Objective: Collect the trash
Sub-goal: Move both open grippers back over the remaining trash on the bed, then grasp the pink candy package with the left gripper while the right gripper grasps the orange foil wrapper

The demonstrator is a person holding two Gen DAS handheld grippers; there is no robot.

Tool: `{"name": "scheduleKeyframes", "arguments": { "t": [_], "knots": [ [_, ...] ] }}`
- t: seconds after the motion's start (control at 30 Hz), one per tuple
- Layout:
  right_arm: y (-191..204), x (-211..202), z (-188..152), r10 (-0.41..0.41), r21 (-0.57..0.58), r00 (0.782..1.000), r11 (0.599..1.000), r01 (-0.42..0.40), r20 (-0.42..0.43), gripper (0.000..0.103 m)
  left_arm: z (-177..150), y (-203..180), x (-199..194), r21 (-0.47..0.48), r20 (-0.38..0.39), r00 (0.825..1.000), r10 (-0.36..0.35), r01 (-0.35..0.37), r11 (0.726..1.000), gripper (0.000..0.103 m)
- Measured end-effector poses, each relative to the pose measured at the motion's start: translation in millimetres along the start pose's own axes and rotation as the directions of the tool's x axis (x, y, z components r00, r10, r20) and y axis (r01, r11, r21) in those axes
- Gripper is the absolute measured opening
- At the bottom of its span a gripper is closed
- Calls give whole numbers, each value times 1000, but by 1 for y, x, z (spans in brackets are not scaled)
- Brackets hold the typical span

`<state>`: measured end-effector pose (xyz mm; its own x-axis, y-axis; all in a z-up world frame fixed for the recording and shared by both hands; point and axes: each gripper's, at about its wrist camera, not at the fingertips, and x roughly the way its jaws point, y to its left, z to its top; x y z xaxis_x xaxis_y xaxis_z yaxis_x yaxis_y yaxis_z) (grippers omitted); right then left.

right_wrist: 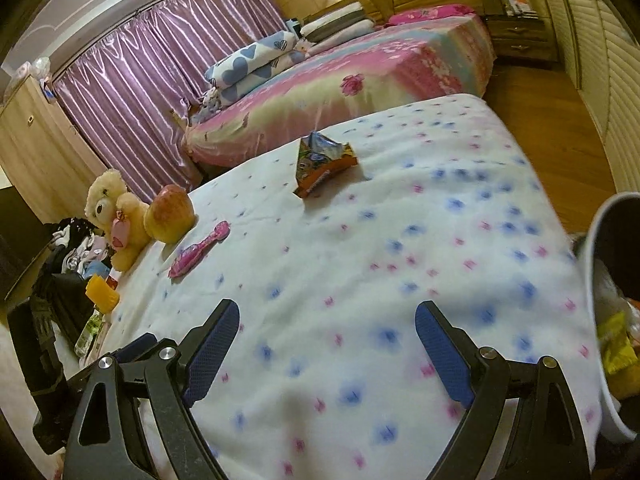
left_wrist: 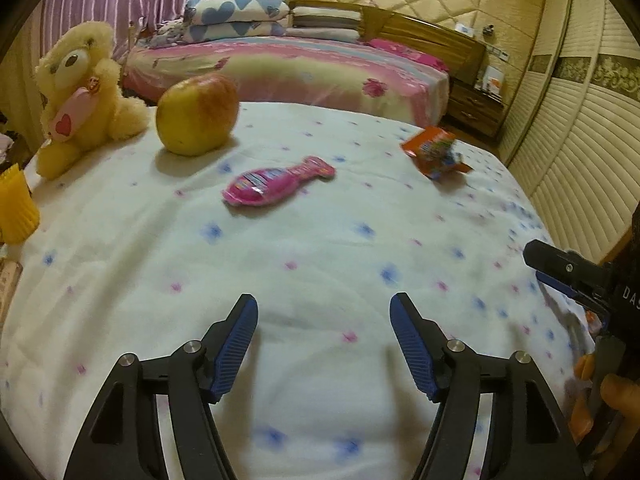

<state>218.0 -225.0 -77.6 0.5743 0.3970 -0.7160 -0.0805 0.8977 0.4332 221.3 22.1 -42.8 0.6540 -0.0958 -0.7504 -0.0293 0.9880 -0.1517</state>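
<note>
- Left gripper (left_wrist: 324, 312): jaws stand apart with nothing between the blue pads; only bare cloth lies under them.
- Right gripper (right_wrist: 327, 322): jaws spread wide and empty, over the near part of the cloth; in the left wrist view it enters at the right edge, with a hand (left_wrist: 612, 396) on its handle.
- White bin (right_wrist: 600, 320): stands at the right edge of the table, just right of the right gripper; yellow and pale scraps lie inside, too blurred to identify.
- Pink wrapper (left_wrist: 276, 182): lies flat at mid-table, beyond the left gripper, apart from both grippers.
- Orange snack packet (right_wrist: 324, 166): crumpled, on the far right part of the table.
- Apple (left_wrist: 197, 114) and teddy bear (left_wrist: 80, 96): side by side at the far left; a yellow ribbed cup (left_wrist: 16, 208) stands at the left edge.
- Surface: white cloth (left_wrist: 320, 248) with blue and pink flower print.
- Room: a bed (left_wrist: 304, 68) with folded bedding beyond, purple curtains (right_wrist: 160, 56), a wooden floor to the right.
</note>
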Motion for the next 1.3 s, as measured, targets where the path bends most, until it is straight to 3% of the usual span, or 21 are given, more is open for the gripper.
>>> {"name": "scheduleKeyframes", "arguments": {
  "t": [0.5, 0.9, 0.93, 1.0, 1.07, 1.1, 1.3],
  "knots": [
    [11, 66, 53, 3, -3, 1000, 1000, -3, -26, 92, 56, 42, 59, 8, -8, 995, 97, -97, 995, 73],
    [10, 105, 88, -34, -11, 999, 999, 34, 1, 88, 77, 43, 95, 71, -42, 997, 63, -59, 996, 71],
    [11, 107, 89, -44, -15, 999, 999, 44, 3, 81, 78, 42, 95, 73, -40, 997, 60, -57, 996, 70],
    [11, 109, 90, -65, -22, 998, 998, 65, -1, 62, 78, 42, 97, 78, -39, 998, 48, -45, 996, 53],
    [10, 109, 90, -76, -20, 997, 997, 76, 3, 46, 77, 40, 97, 87, -38, 998, 56, -52, 995, 50],
    [9, 109, 90, -67, -16, 998, 998, 66, -4, 27, 77, 38, 96, 95, -33, 998, 50, -47, 994, 44],
    [8, 100, 84, -39, -11, 999, 999, 39, 4, 17, 67, 33, 86, 99, -25, 999, 24, -22, 995, 44]
  ]
}}
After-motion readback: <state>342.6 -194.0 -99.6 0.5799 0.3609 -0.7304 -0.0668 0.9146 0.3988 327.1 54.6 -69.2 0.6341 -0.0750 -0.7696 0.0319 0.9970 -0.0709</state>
